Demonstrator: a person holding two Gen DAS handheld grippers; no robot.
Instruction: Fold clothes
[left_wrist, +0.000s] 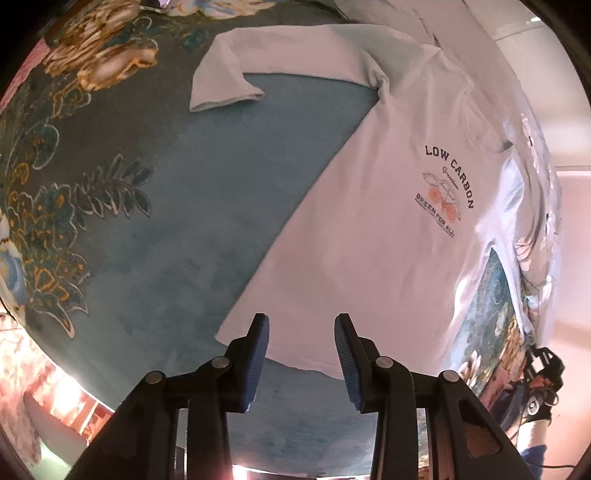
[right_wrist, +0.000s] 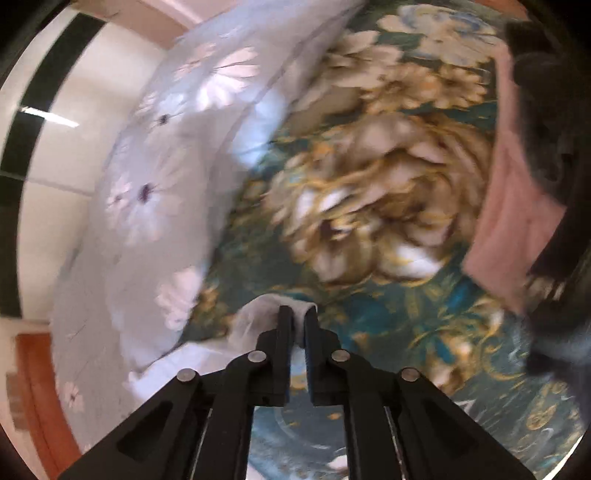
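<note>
My right hand-held gripper (right_wrist: 298, 326) pinches the white tee (left_wrist: 369, 229) w/ left hand-held gripper (left_wrist: 301, 350) spread over its hem, prob. to pinch it too.

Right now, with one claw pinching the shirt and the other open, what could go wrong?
The right gripper pinches only a small bunch of the white T-shirt, so the cloth might slip out when pulled. The left gripper is open over the hem; shutting there could catch the teal bedspread underneath too. One sleeve lies folded over, which may leave the fold uneven.
</note>
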